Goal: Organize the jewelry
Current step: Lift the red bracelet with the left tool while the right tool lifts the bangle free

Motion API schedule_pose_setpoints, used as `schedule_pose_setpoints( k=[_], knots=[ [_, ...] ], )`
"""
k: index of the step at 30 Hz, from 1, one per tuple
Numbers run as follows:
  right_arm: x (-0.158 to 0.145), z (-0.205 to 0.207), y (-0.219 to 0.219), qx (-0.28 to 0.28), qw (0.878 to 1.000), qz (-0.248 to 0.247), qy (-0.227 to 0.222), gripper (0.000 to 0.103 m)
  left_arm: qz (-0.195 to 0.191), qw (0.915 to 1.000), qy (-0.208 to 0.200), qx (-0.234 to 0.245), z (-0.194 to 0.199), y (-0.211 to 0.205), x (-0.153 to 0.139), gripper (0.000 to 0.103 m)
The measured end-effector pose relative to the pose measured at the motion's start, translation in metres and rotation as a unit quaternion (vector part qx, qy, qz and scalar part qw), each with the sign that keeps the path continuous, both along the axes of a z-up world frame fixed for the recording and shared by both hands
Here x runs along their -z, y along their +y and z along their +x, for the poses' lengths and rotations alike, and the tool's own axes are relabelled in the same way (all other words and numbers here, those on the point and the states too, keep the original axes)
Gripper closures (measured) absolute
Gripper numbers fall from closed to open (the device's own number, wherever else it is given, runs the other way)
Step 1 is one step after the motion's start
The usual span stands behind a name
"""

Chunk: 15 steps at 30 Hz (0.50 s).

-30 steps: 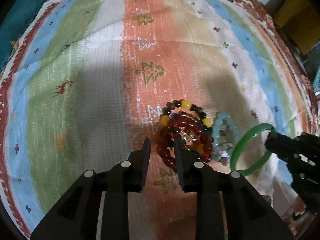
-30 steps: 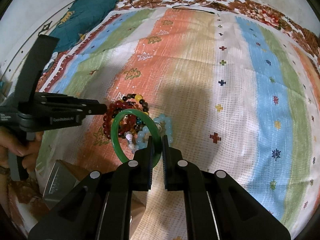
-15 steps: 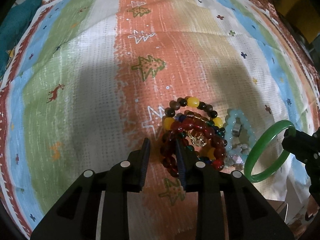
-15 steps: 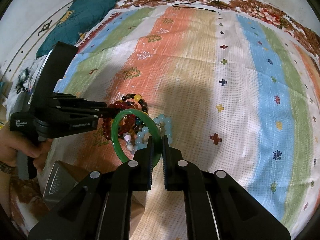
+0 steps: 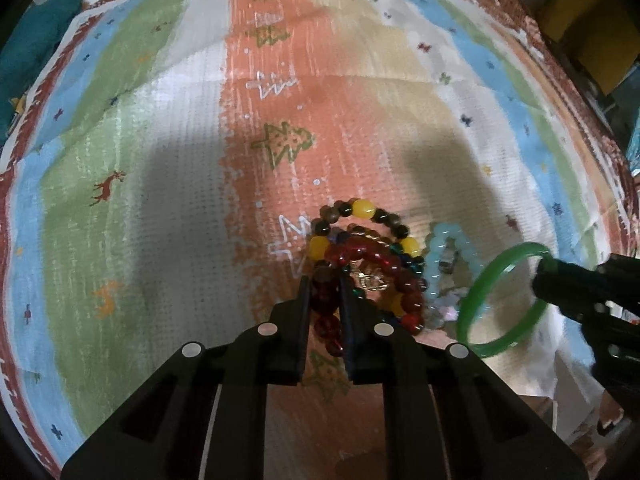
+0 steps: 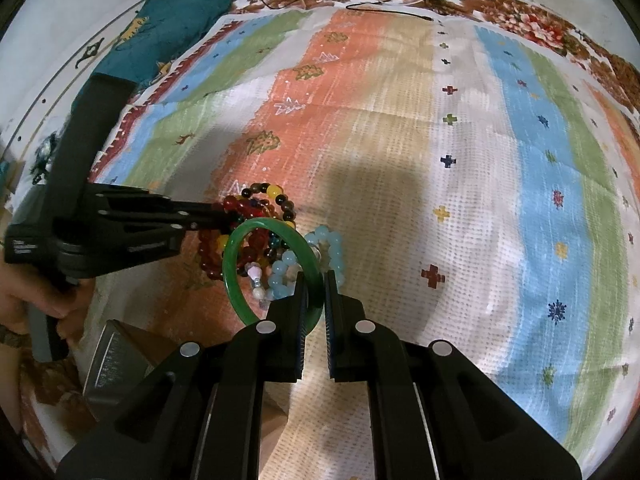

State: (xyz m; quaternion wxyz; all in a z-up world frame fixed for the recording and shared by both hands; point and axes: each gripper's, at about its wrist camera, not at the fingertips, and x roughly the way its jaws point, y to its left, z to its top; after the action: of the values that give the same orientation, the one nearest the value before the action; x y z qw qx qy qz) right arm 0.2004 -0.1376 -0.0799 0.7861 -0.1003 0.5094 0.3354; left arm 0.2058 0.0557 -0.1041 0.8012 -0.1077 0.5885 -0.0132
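Left gripper [image 5: 323,280] is clamping the red bead bracelet [image 5: 326,306] between nearly closed jaws. Right gripper [image 6: 313,276] is pinching the green bangle [image 6: 236,292] upright – ring standing left of its jaws. Beyond both – pale blue bracelet [image 6: 332,250] is lying on the striped cloth [image 6: 460,208].

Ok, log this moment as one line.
left tool: shut on red bead bracelet | right tool: shut on green bangle | surface: striped cloth

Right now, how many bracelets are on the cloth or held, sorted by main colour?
Green bangle: 1
Dark red bead bracelet: 1
Brown and yellow bead bracelet: 1
Pale blue bead bracelet: 1
Total: 4, though the heap overlaps and may hide more.
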Motion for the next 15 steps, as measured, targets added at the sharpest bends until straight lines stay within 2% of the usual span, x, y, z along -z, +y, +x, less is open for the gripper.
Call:
schedule_pose_setpoints(
  k=[15],
  knots=[
    [-0.017,-0.018,-0.01,0.002,1.0,0.018,-0.019,0.094,-0.02,0.997,-0.072,0.016,-0.029,-0.014,-0.055,0.091]
  ],
)
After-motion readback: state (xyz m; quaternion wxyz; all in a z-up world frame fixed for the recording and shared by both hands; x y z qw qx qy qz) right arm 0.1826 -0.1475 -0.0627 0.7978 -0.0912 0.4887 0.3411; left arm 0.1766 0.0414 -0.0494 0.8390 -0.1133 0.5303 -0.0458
